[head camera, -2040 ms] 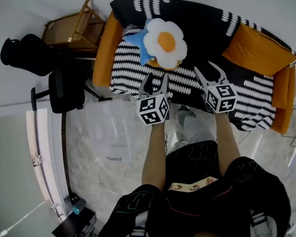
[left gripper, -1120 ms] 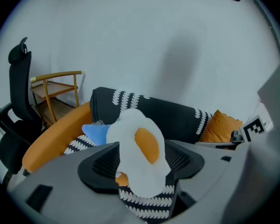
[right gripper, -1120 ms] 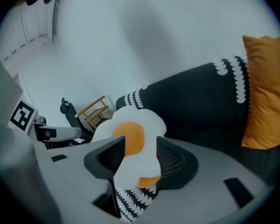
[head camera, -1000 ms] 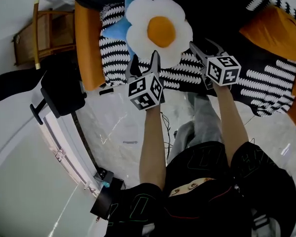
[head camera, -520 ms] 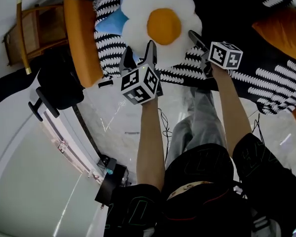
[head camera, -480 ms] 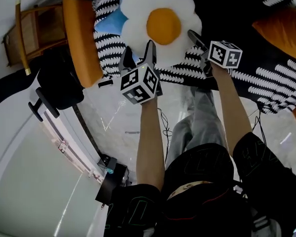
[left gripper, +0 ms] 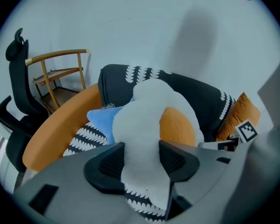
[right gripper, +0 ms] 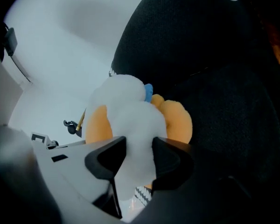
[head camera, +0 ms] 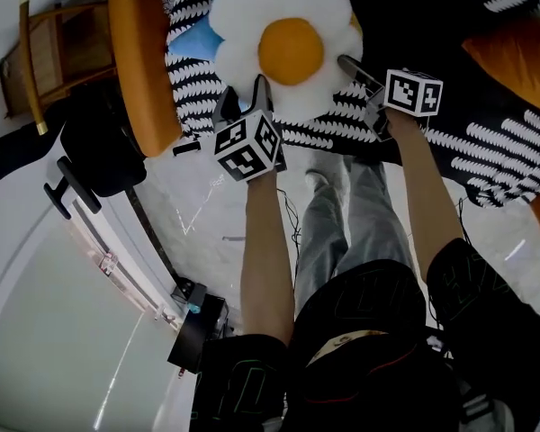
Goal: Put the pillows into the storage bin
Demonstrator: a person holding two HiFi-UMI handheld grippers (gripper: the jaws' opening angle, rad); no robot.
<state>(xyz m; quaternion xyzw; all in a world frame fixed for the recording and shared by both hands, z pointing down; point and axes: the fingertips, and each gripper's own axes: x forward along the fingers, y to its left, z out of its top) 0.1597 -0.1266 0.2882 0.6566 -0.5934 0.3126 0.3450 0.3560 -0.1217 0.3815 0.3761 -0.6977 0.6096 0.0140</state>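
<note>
A flower pillow (head camera: 283, 48) with white petals and an orange middle lies on the black-and-white sofa (head camera: 486, 151). It partly covers a blue pillow (head camera: 193, 39). My left gripper (head camera: 243, 97) is at the pillow's near left edge, its jaws closing on a white petal (left gripper: 140, 125) that fills the gap between the pads. My right gripper (head camera: 353, 68) is at the pillow's near right edge, its jaws also closing on a petal (right gripper: 130, 120). In the left gripper view (left gripper: 141, 160) and the right gripper view (right gripper: 139, 158) both pads press into the plush.
An orange bolster (head camera: 139, 61) forms the sofa's left arm, and an orange cushion (head camera: 513, 57) lies at its right. A black office chair (head camera: 99, 147) and a wooden rack (head camera: 40, 61) stand left of the sofa. The person's legs are below the grippers.
Both grippers have come forward to the flower pillow's near edge. Their jaws have narrowed onto its petals, and the pillow has shifted a little to the left.
</note>
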